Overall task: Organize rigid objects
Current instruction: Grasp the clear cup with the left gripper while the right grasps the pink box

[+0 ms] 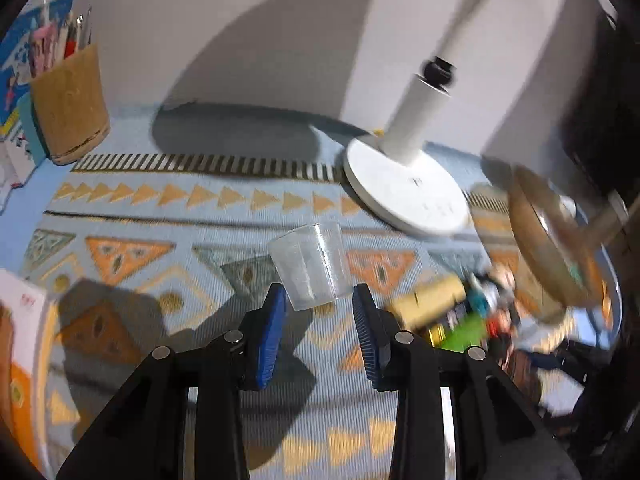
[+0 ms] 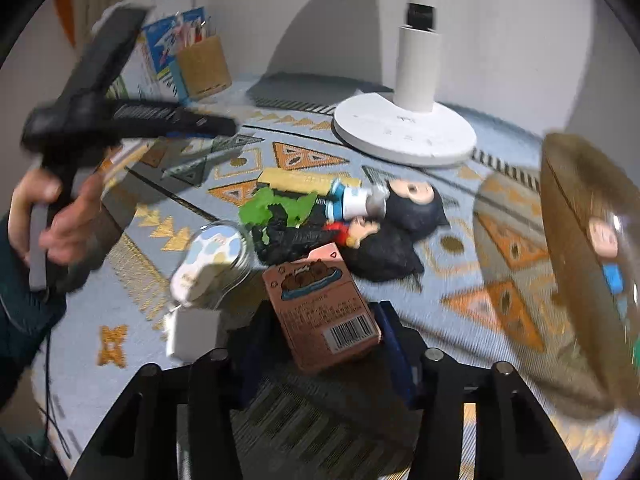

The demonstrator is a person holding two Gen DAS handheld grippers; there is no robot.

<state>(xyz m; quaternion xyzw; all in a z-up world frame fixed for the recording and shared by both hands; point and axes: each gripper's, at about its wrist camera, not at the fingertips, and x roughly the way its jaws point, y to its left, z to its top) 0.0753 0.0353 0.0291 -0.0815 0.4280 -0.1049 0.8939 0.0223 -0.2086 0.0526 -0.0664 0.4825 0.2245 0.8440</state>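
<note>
In the left wrist view my left gripper [image 1: 320, 300] is shut on a clear plastic cup [image 1: 310, 266], held tilted above the patterned cloth. In the right wrist view my right gripper [image 2: 320, 320] is shut on a small pink carton [image 2: 324, 312] with a barcode. Ahead of it lies a pile: two black-haired dolls [image 2: 404, 208], a green toy [image 2: 276, 206], a black figure [image 2: 280, 240] and a yellow box [image 2: 296, 180]. The left gripper [image 2: 120, 116] shows at the left of that view, held by a hand. The same pile shows blurred in the left wrist view [image 1: 460, 308].
A white lamp base [image 2: 404, 136] stands at the back on the blue patterned tablecloth [image 2: 440, 240]. A cork pen holder [image 1: 68, 104] with pens stands at the back left. A round wooden container [image 2: 580, 248] is at the right. A small glass jar [image 2: 212, 264] and a white cube [image 2: 192, 332] sit left of the carton.
</note>
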